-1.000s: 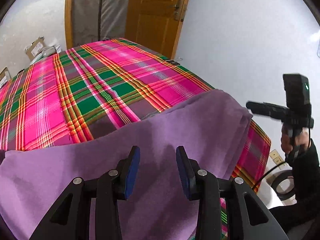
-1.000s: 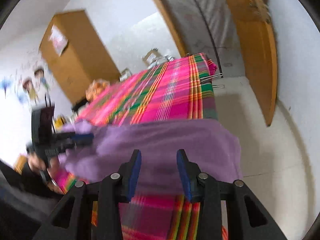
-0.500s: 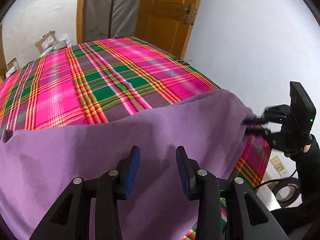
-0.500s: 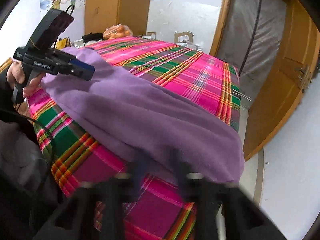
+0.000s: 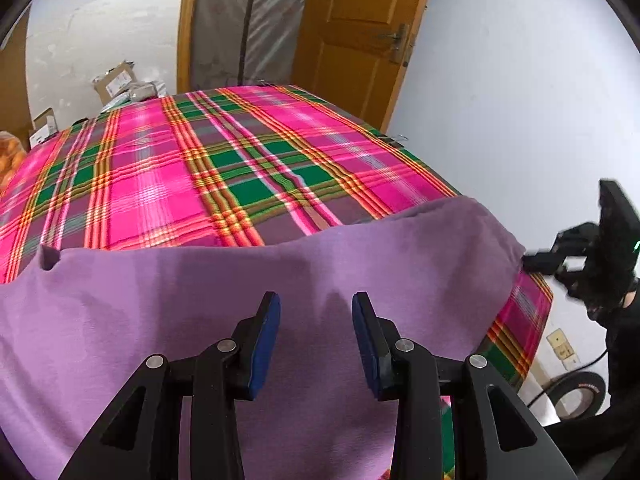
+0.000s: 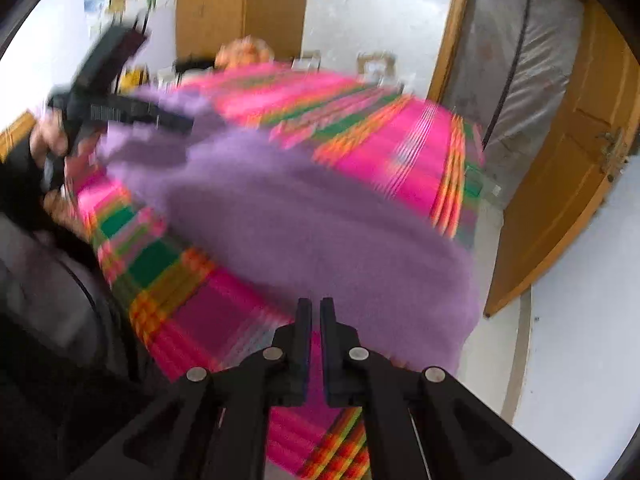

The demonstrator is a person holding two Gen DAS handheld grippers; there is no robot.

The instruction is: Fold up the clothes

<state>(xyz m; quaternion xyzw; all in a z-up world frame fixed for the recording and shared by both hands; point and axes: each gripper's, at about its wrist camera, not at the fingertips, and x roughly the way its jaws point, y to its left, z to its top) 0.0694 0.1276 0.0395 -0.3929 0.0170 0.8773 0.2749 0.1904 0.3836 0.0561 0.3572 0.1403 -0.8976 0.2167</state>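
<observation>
in the left wrist view a heap of orange, blurry stuff shows at the far left edge, then small cardboard boxes against the white wall; next comes a grey plastic-covered panel in a wooden frame, then the orange-brown wooden door with a metal handle; below them spreads the bright pink, green and orange plaid tablecloth over the table; the soft purple fleece garment lies along the near edge of that cloth, spanning almost the whole width, with a small notch at its far left edge; the left gripper hovers over the garment's middle, its blue-padded fingers parted with nothing pinched between them, so it is released; at the far right the right gripper meets the garment's right corner, where the cloth hangs off the table's end, held by an arm in a black sleeve; a roll of black tape lies on the floor below.

the right wrist view is blurred; at its left the left gripper, in a hand, reaches over the garment's far end; the tablecloth runs behind and under the purple cloth; at the bottom centre the right gripper has its jaws clenched to a narrow slit at the garment's near hem; whether cloth is caught in that slit i cannot tell; to the right stands the door.
</observation>
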